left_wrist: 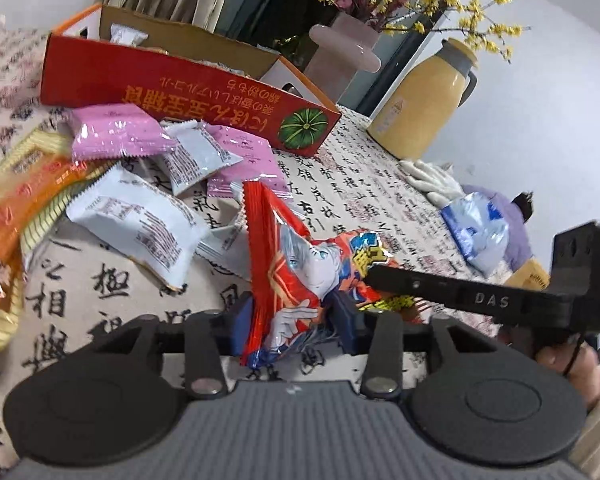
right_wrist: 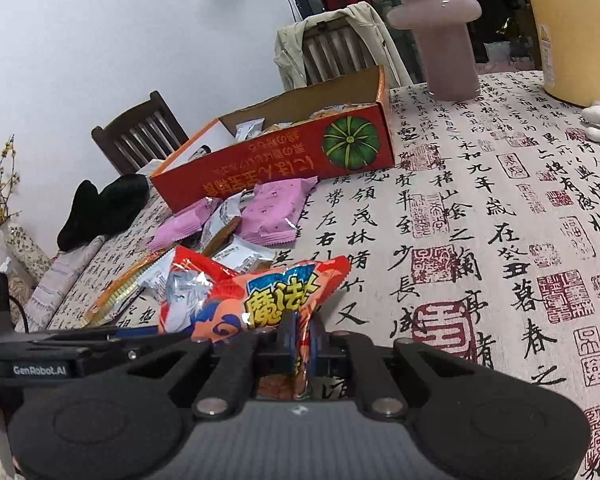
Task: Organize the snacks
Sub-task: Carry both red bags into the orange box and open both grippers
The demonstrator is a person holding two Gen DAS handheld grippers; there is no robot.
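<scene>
Between the two grippers, above the near part of the table [right_wrist: 480, 184], hangs a glossy red-orange snack bag [left_wrist: 300, 272] of crinkled foil, with a serrated seal edge and a printed cartoon figure with silver hair. Yellow characters on a blue field are printed on its front. The right gripper [right_wrist: 302, 334] has its jaws together, clamped on one pinched edge of the bag. The left gripper [left_wrist: 296, 320] has its jaws apart; the other end of the bag stands between the blue pads, and they do not seem to press it. On the side of the right gripper the letters "DAS" can be read, and on the left gripper "GenRobot.AI".

Further along the table, a cloth with black calligraphy and red seal stamps covers the surface. A loose pile of small pillow packets [left_wrist: 148, 168], pink, white and orange-yellow, lies before a long red cardboard box [right_wrist: 284, 160]. The box is open on top, holds some packets, and shows a green pumpkin picture with upside-down writing. Near the far edge stand a matte pink vase [right_wrist: 444, 40] and a yellow thermos jug [left_wrist: 424, 108].
</scene>
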